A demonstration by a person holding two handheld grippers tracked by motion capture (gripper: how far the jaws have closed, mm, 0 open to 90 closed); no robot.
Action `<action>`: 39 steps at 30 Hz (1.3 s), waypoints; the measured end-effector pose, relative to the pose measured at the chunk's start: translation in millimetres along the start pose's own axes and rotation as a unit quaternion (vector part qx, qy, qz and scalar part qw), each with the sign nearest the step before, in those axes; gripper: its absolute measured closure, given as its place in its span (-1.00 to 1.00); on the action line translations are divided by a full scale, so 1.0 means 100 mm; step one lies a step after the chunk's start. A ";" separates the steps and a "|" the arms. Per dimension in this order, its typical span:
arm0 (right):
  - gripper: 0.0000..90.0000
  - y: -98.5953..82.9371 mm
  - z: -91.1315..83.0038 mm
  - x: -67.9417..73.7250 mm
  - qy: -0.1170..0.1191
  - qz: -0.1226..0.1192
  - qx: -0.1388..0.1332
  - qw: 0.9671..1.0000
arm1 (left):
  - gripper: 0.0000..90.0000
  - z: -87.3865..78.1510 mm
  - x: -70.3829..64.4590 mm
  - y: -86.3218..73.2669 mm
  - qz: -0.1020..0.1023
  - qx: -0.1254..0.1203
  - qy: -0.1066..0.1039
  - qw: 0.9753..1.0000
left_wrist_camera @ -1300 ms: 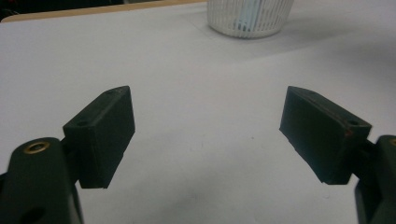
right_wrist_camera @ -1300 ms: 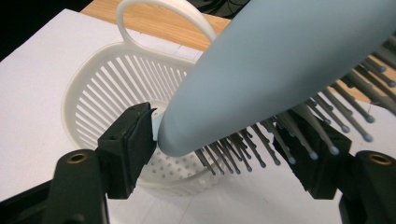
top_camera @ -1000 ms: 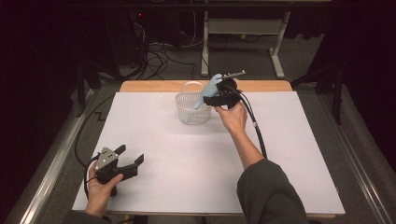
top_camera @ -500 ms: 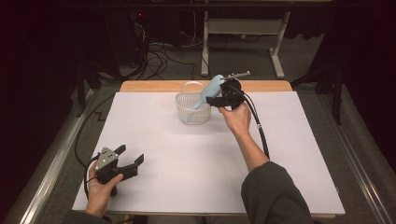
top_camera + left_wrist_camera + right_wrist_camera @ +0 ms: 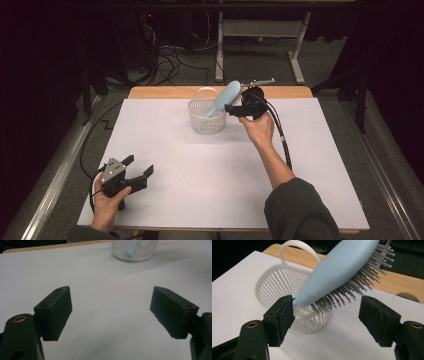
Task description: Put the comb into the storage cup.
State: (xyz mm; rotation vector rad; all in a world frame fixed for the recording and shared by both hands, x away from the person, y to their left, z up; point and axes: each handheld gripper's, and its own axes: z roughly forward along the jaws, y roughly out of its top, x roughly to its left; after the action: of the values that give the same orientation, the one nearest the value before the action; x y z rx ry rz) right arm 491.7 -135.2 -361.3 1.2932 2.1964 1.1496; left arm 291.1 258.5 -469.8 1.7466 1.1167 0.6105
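Note:
A light blue hairbrush stands tilted in a white slotted basket, handle end down and bristled head up to the right. My right gripper is just right of the basket, open. In the right gripper view the hairbrush slants between the wide-apart jaws of the right gripper, its narrow end close by the left jaw, over the basket. My left gripper rests open near the front left of the white table cover. The left gripper holds nothing and faces the distant basket.
A bare strip of the wooden tabletop shows behind the basket. The right gripper's black cable runs along the forearm. Beyond the table are floor cables and a white metal stand.
The hairbrush has dropped slightly lower and leftward into the basket, with the right gripper following it. The left gripper has stayed put.

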 end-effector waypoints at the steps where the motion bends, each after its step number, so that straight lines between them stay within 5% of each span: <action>1: -0.36 0.00 -0.01 0.00 0.000 -0.001 -0.001 1.000 | -0.58 0.00 0.00 0.00 0.000 0.000 0.000 1.000; 39: -0.35 -0.14 -0.27 -0.19 -0.002 0.001 -0.012 1.000 | -0.58 0.01 0.00 0.00 -0.003 -0.002 0.000 1.000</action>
State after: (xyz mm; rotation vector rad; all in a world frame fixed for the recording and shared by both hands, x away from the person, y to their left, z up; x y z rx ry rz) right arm 476.5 -167.2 -357.6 1.2870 2.1714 1.1690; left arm 291.8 258.5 -470.2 1.7396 1.1204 0.6091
